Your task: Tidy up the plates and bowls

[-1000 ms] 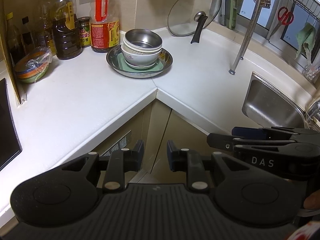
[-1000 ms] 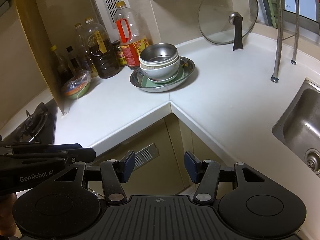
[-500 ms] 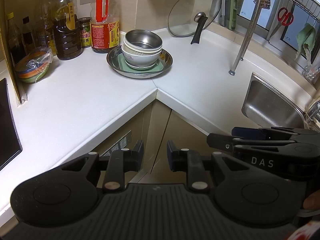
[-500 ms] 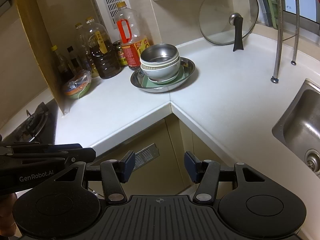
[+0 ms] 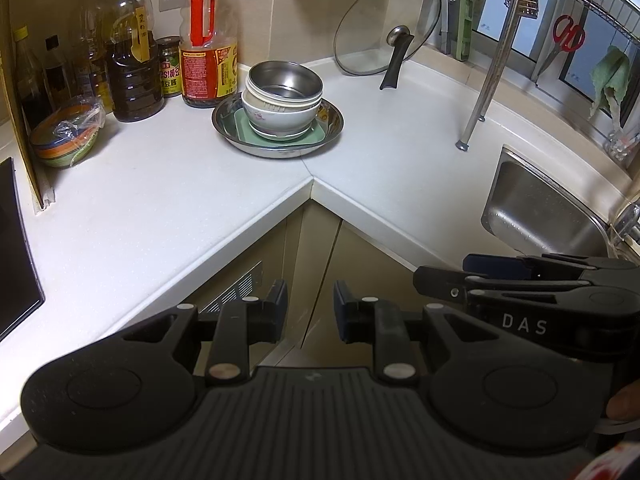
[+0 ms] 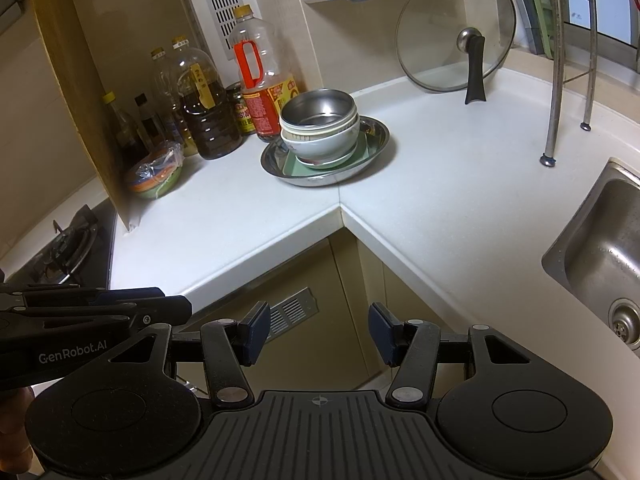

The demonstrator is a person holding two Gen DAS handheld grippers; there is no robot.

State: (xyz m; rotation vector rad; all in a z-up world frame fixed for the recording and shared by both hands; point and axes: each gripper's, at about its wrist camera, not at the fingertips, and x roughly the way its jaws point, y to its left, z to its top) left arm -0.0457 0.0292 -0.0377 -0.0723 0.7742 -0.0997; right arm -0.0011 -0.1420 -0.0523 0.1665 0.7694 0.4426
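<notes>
Nearest, the left tool (image 5: 310, 312) hangs over the cabinet fronts below the inner corner of the desk (image 5: 160, 208), its jaws a narrow gap apart with nothing between them. The right tool (image 6: 314, 334) hangs level with it, just to its right, jaws wider apart and also empty.

Past the desk corner sits the stack of bowls (image 5: 282, 100): a steel bowl (image 6: 318, 110) nested on white ones, on a green plate (image 5: 280, 136) inside a round steel dish (image 6: 326, 156). From that corner the stack lies straight ahead, just behind it, well apart from both tools. Neither tool looks clearly nearer. The stack has no long axis; its rims face up, so reaching in from above seems right.
</notes>
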